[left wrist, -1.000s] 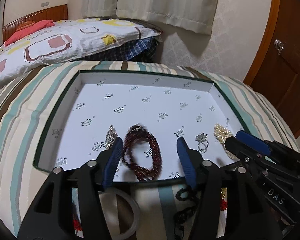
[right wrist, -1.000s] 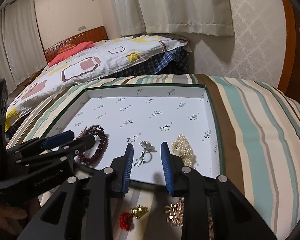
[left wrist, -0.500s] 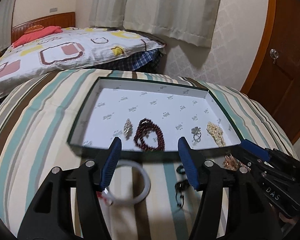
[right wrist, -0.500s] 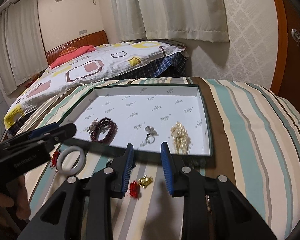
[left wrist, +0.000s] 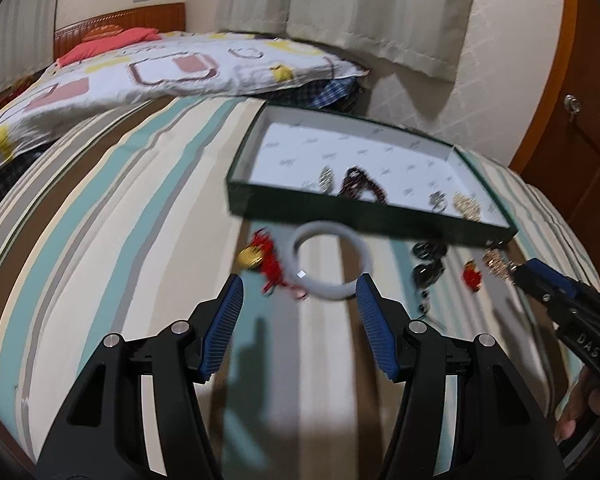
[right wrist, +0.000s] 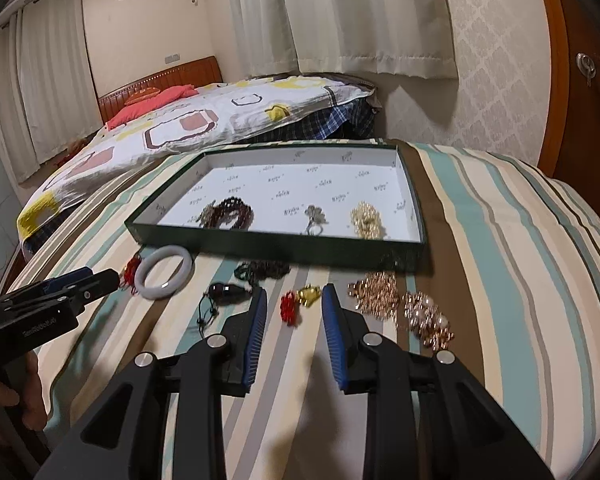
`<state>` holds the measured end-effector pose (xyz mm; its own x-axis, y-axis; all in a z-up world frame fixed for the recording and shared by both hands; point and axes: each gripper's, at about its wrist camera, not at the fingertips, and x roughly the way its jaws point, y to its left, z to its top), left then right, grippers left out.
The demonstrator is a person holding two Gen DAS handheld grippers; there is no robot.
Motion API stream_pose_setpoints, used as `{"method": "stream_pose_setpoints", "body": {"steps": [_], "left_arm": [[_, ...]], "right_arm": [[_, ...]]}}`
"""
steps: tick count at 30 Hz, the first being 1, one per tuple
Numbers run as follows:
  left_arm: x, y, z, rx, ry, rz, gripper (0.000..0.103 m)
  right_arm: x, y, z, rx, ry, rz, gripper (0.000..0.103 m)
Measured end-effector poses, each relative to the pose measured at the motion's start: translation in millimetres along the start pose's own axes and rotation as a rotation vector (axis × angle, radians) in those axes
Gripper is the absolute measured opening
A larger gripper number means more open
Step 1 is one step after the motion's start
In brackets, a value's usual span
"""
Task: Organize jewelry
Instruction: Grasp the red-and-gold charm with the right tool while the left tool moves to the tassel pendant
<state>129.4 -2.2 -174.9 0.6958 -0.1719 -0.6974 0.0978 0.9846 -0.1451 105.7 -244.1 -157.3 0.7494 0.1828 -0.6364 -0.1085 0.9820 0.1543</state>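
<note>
Striped bedding [right wrist: 500, 240] covers the surface, with a second bed and curtains behind it. A dark green tray [right wrist: 284, 242] sits ahead of both sets of fingers, and inside are a dark red bead bracelet [right wrist: 234, 212], a ring [right wrist: 314, 220] and a pale gold beaded piece [right wrist: 366, 220].

Left gripper [left wrist: 298, 292] has its fingers fairly wide with nothing between them; a white bangle [left wrist: 328, 266] lies just past the tips, a bit blurred, with a red-and-gold charm [left wrist: 260, 256] beside the left finger. Right gripper [right wrist: 294, 300] has its fingers narrow, not gripping anything, and a small red and gold trinket [right wrist: 300, 300] sits on the bedding right in the gap.

Only the right view shows the rose-gold chains [right wrist: 404, 308] clearly, out past the right finger; in the left view they're mostly hidden behind the other gripper. Black corded pieces [right wrist: 224, 294] lie by the left finger, hard to make out. A hand [right wrist: 4, 400] is cut off at the frame edge.
</note>
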Motion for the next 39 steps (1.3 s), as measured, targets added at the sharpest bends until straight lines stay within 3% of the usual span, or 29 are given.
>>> {"method": "stream_pose_setpoints", "body": {"steps": [20,32,37,39], "left_arm": [[11,10,0,-0.019,0.040,0.031,0.056],[17,19,6,-0.038,0.053,0.052,0.056],[23,21,11,-0.048,0.062,0.054,0.056],[26,22,14,-0.053,0.067,0.054,0.056]], "right_arm": [[12,-10,-3,0.021,0.033,-0.017,0.029],[44,8,8,-0.028,0.126,0.013,0.029],[57,10,3,-0.043,0.190,0.021,0.010],[56,9,2,-0.041,0.185,0.024,0.010]]}}
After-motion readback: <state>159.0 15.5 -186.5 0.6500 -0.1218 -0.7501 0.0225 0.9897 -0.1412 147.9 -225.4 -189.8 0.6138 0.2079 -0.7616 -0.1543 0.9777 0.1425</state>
